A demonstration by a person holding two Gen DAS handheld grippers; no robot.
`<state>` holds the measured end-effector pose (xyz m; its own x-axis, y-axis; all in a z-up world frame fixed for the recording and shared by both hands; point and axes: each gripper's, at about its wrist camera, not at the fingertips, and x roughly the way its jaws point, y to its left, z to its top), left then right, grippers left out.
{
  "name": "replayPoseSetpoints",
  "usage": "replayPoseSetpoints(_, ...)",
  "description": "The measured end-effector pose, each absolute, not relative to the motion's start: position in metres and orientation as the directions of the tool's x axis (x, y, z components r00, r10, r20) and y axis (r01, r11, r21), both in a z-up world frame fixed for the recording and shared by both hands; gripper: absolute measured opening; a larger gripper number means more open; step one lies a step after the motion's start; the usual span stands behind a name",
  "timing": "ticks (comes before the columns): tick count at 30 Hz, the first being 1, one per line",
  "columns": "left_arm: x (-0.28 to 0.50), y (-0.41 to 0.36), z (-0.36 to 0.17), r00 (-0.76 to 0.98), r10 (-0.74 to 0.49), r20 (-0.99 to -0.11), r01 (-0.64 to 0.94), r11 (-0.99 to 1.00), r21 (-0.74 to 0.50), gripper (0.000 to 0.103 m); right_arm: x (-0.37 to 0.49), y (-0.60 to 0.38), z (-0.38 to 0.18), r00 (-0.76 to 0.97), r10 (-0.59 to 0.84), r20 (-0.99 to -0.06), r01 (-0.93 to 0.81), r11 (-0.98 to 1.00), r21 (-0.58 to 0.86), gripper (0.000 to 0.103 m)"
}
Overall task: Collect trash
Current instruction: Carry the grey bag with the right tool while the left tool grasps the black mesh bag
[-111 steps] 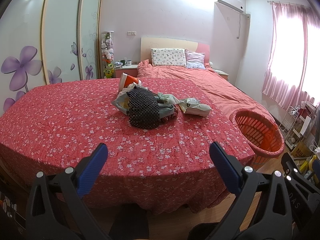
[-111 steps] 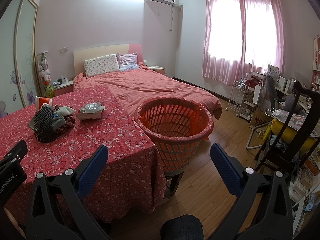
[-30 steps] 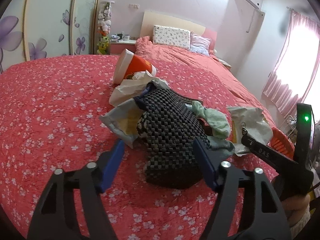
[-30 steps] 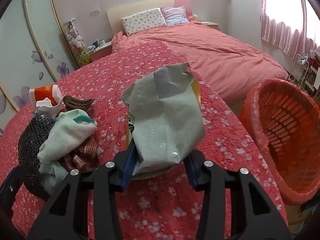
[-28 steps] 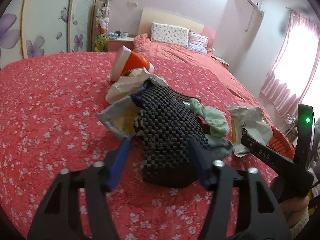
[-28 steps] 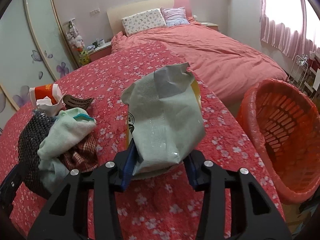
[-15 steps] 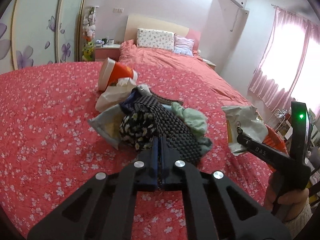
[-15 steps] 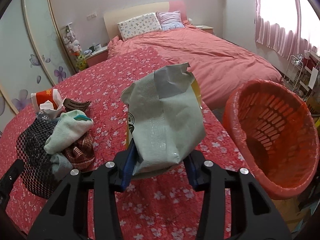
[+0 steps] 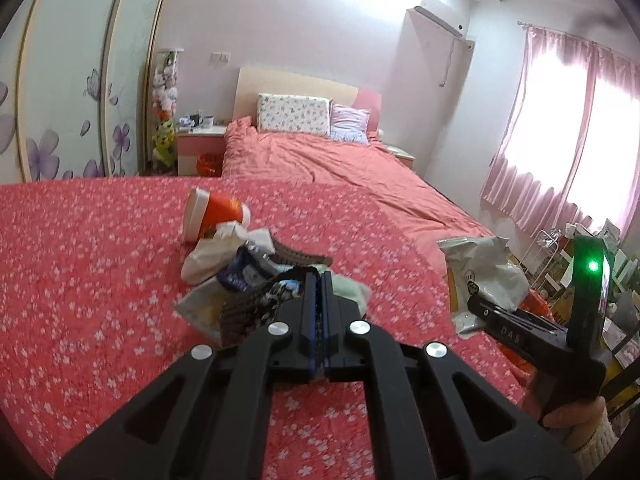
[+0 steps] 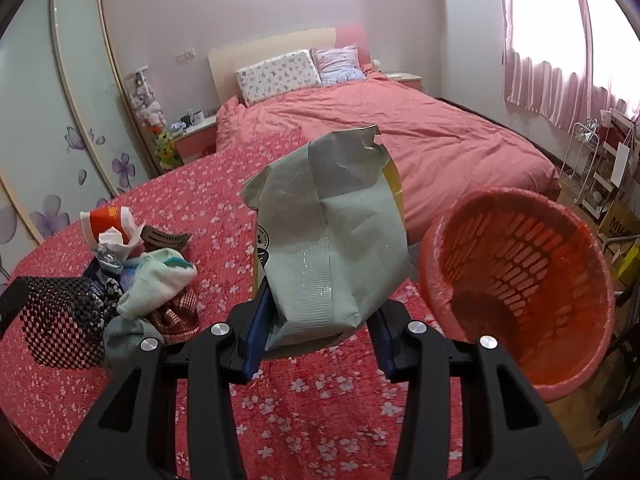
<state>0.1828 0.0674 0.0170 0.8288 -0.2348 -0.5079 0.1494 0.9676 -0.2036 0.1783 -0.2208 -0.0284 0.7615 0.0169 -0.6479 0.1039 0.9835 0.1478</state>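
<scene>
My right gripper (image 10: 320, 330) is shut on a crumpled grey-green snack bag (image 10: 332, 240) and holds it above the red flowered tablecloth, left of the orange basket (image 10: 520, 280). My left gripper (image 9: 318, 280) is shut on a black mesh cloth (image 9: 248, 306), also seen in the right wrist view (image 10: 60, 332), lifting it off the pile. The pile holds an orange paper cup (image 9: 212, 214), white wrappers (image 9: 208, 256), a green sock (image 10: 156, 284) and a brown hair clip (image 10: 164, 238). The bag also shows in the left wrist view (image 9: 484, 276).
The table (image 9: 80, 260) with the red flowered cloth fills the foreground. A bed (image 9: 328, 164) with pink covers stands behind it. The wardrobe (image 9: 80, 80) is at left. A wire rack (image 10: 592, 172) and boxes stand by the curtained window at right.
My left gripper closed on the black mesh cloth and lifted it back from the pile. My right gripper, holding the snack bag, rose and moved toward the orange basket.
</scene>
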Motion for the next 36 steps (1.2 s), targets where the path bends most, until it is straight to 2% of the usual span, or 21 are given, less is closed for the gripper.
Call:
replayPoseSetpoints(20,0.188,0.017,0.048,0.822,-0.340,-0.457,0.275,0.939,-0.205,0.003,0.149,-0.248,-0.002,0.828,-0.059,-0.557,0.152,0.981,0.122,0.045)
replayPoseSetpoints(36,0.207,-0.101,0.055,0.721,-0.538,-0.436,0.484,0.842,-0.238,0.003,0.126,-0.331,0.000,0.827,-0.197,-0.527,0.311,0.940,0.137,0.045)
